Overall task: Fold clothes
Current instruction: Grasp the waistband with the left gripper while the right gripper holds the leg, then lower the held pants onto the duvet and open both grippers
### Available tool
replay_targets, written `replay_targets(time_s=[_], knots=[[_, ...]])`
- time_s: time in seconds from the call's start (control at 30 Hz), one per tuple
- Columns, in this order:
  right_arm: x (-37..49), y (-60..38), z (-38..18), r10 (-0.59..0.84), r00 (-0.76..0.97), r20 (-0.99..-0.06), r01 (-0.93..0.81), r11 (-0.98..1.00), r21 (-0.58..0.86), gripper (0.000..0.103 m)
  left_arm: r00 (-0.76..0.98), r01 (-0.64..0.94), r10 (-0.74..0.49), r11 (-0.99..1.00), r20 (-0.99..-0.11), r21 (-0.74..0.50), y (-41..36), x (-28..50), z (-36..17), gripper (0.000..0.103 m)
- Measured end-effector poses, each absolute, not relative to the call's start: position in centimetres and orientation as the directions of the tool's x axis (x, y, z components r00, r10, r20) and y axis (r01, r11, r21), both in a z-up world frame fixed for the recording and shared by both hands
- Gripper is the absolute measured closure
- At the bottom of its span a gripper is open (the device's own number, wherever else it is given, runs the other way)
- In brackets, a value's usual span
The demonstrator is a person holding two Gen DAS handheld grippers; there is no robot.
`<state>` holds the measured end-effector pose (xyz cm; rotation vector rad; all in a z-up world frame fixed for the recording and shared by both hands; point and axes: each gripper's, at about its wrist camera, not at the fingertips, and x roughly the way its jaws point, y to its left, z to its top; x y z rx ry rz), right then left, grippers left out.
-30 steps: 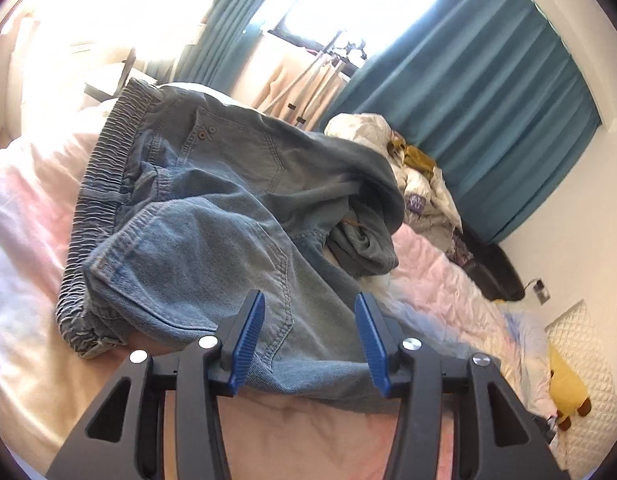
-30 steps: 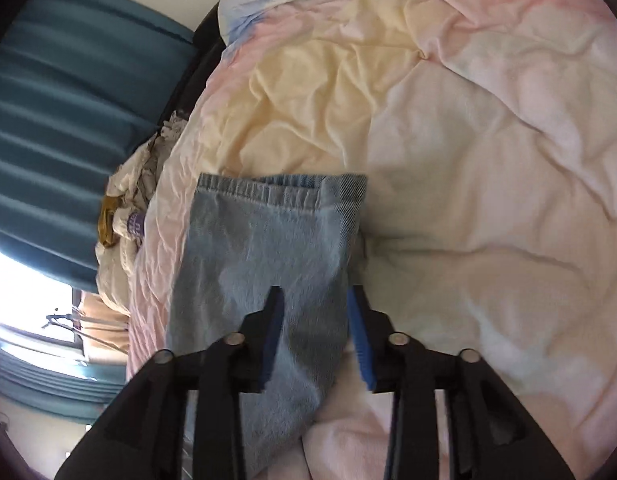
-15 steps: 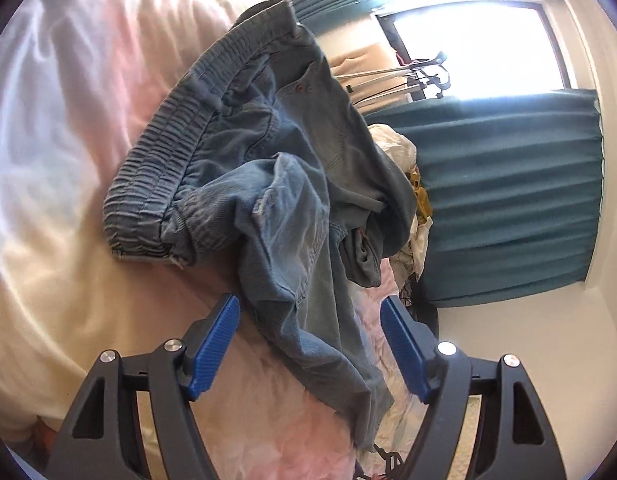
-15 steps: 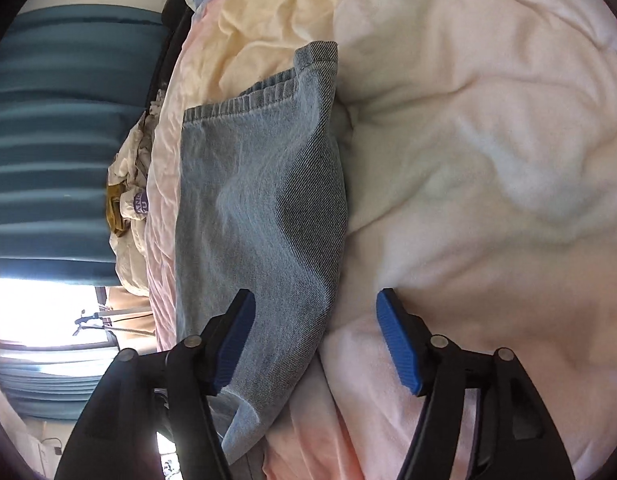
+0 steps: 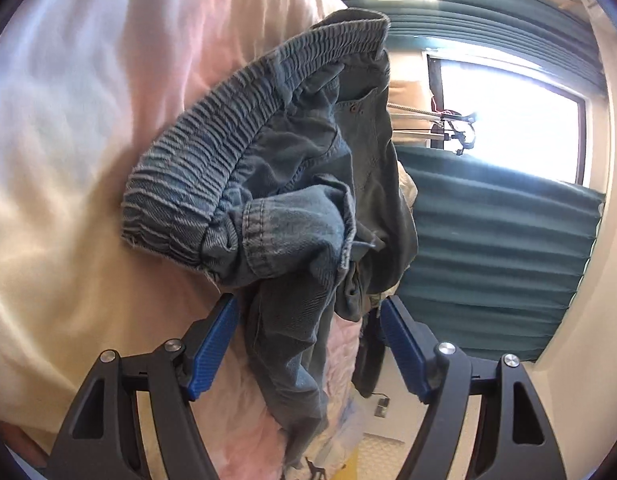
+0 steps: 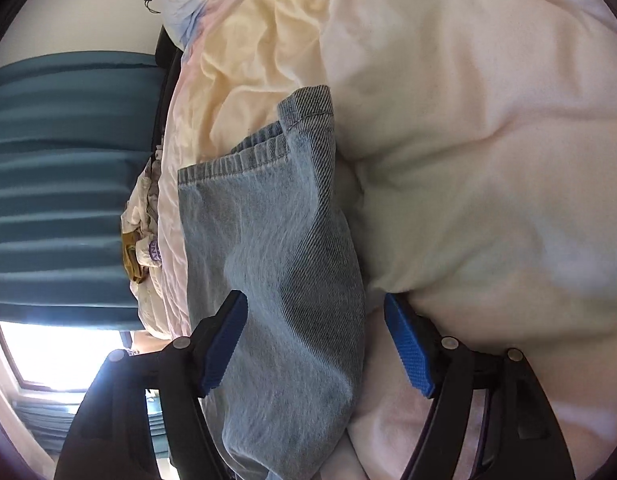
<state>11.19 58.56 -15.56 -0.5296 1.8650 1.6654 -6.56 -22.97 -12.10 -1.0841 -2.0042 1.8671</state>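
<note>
Denim jeans (image 5: 292, 184), one pair, on quilt (image 5: 68, 160)

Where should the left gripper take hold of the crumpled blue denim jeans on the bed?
Judging by its pose, the gathered elastic waistband of the crumpled blue denim jeans: it lies exposed as a thick, firm edge on the pale pink and cream duvet. Bring the open left gripper in from the duvet side, at the waistband's corner.
</note>
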Motion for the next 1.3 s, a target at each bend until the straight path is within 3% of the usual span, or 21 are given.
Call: replay_targets(time_s=[0.13,0.23,0.3,0.4,0.5,0.57,0.6,0.67,0.7,0.83,0.97,1.03,1.2,1.3], knots=[[10.5,59.3,-15.6,0.119,-0.775,-0.621,-0.605,0.145,0.783,0.024,-0.764,0.335,0.611,0.105,-0.205,-0.936,-23.2,-7.8,-13.6,0.028],[10.4,59.5,-15.3,0.153,-0.778,-0.609,-0.595,0.131,0.793,0.024,-0.769,0.344,0.596,0.078,-0.233,-0.936,-23.4,-9.0,-13.6,0.032],[10.2,59.6,-14.9,0.174,-0.776,-0.606,-0.597,0.105,0.795,0.024,-0.757,0.368,0.589,0.028,-0.282,-0.929,-23.3,-9.7,-13.7,0.051],[9.6,60.0,-13.8,0.207,-0.753,-0.625,-0.636,0.019,0.772,0.024,-0.725,0.414,0.541,-0.151,-0.426,-0.898,-23.5,-10.4,-12.6,0.077],[9.2,60.2,-13.4,0.220,-0.736,-0.640,-0.659,-0.020,0.752,0.034,-0.726,0.405,0.442,-0.345,-0.527,-0.847,-23.6,-10.8,-10.0,0.095],[9.3,60.3,-13.4,0.232,-0.711,-0.664,-0.687,-0.028,0.726,0.059,-0.734,0.384,0.417,-0.397,-0.536,-0.834,-23.6,-10.9,-8.7,0.097],[9.3,60.5,-13.5,0.235,-0.694,-0.681,-0.706,-0.038,0.707,0.066,-0.732,0.377,0.412,-0.418,-0.543,-0.826,-23.6,-11.1,-8.0,0.097],[9.1,61.0,-13.5,0.228,-0.667,-0.709,-0.738,-0.069,0.671,0.096,-0.735,0.354,0.406,-0.453,-0.543,-0.818,-24.0,-10.9,-7.0,0.097],[9.2,61.2,-13.5,0.218,-0.672,-0.708,-0.735,-0.080,0.673,0.099,-0.737,0.343,0.395,-0.481,-0.549,-0.807,-24.2,-10.8,-6.2,0.098],[10.4,62.3,-11.8,0.218,-0.770,-0.600,-0.626,-0.075,0.776,0.101,-0.734,0.270,0.376,-0.603,-0.566,-0.751,-24.9,-10.6,-3.5,0.098],[10.8,62.5,-8.7,0.258,-0.802,-0.538,-0.586,-0.171,0.792,0.101,-0.677,0.218,0.390,-0.704,-0.624,-0.676,-25.0,-10.8,-2.5,0.097],[11.0,62.3,-7.8,0.284,-0.775,-0.565,-0.624,-0.206,0.754,0.101,-0.637,0.245,0.392,-0.713,-0.664,-0.656,-24.9,-10.5,-3.5,0.097],[12.2,62.6,-9.9,0.274,-0.603,-0.750,-0.798,-0.175,0.577,0.101,-0.508,0.265,0.323,-0.823,-0.798,-0.502,-23.0,-10.4,-6.5,0.095],[13.5,63.5,-13.1,0.198,-0.559,-0.805,-0.829,-0.112,0.548,0.100,-0.485,0.266,0.358,-0.809,-0.798,-0.525,-23.0,-10.6,-7.7,0.088]])
